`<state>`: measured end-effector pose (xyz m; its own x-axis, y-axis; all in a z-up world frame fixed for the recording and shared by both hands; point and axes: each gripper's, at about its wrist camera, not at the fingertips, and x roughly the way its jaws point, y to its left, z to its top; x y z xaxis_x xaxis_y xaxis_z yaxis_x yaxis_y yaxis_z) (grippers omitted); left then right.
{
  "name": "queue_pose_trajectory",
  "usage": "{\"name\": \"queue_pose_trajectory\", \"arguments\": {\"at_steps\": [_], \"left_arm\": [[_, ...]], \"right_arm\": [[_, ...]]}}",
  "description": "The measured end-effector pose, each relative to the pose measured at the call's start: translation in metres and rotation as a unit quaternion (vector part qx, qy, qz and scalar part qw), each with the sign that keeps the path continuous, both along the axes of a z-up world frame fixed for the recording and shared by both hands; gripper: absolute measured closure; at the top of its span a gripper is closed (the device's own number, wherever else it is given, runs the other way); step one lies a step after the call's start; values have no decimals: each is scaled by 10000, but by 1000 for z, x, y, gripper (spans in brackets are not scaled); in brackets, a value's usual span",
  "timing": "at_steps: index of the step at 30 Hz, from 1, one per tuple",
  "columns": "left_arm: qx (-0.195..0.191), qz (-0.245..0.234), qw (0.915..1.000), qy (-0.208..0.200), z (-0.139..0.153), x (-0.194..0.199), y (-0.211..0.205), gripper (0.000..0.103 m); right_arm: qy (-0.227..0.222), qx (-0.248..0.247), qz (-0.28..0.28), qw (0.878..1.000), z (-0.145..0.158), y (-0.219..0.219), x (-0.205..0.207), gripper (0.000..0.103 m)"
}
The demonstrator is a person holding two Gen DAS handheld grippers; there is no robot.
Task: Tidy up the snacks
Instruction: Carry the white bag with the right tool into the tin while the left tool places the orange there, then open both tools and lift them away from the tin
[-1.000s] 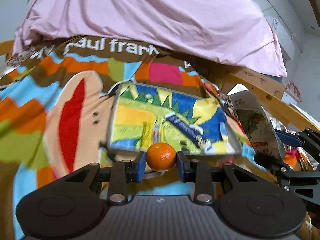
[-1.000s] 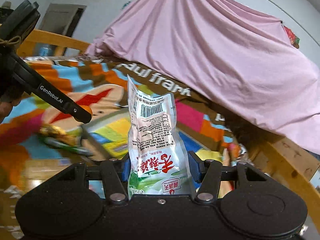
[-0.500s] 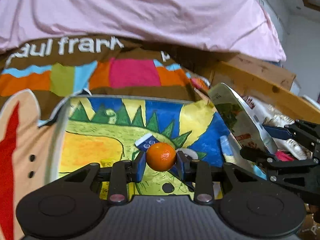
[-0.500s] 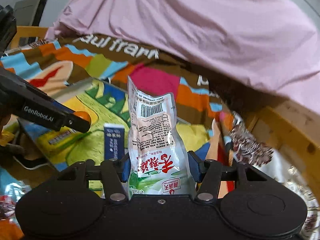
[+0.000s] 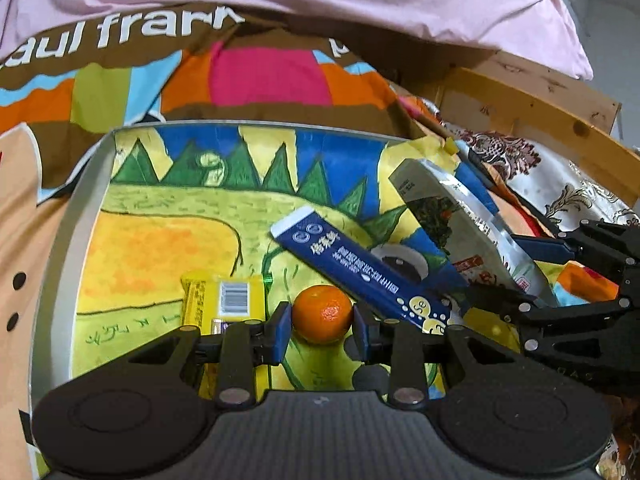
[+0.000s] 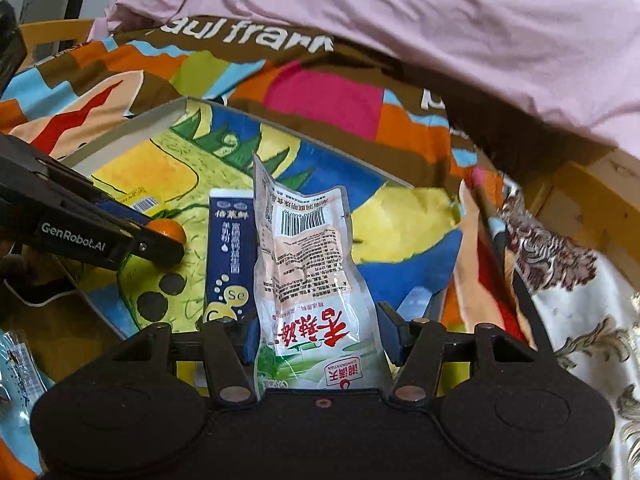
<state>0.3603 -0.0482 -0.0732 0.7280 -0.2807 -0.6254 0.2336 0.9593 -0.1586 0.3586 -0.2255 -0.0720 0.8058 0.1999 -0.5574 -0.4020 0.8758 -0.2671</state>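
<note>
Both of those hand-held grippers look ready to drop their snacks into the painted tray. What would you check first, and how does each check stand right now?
1. Left hand-held gripper grips the small round orange tangerine: ok, pads on both sides.
2. Right hand-held gripper holds the silvery plastic snack pouch with red lettering: ok, upright between the fingers.
3. Both loads over the grey-rimmed painted tray: ok.
4. Bare spot under the tangerine: ok, painted floor between the yellow foil bar and the dark blue carton.
5. Bare spot under the pouch: cannot tell, the pouch hides it.
6. The grippers clear of each other: ok, apart.
</note>
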Motion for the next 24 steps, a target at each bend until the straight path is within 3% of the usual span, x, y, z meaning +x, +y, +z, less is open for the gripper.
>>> {"name": "queue_pose_trajectory", "arguments": {"at_steps": [9, 13, 15, 24], "left_arm": [[-142, 121, 9998, 83, 1, 2, 1, 64], [-198, 252, 9994, 101, 9, -4, 6, 51], [-150, 307, 9994, -35, 17, -11, 8, 38], [-123, 605, 9949, -795, 61, -64, 21, 13]], "right_arm": [[304, 307, 35, 9991, -1, -5, 4, 36], [77, 584, -28, 9983, 13, -13, -6, 28], [-54, 762, -73, 9971, 22, -18, -13, 25], [-937, 1390, -18, 9859, 82, -28, -80, 6]]}}
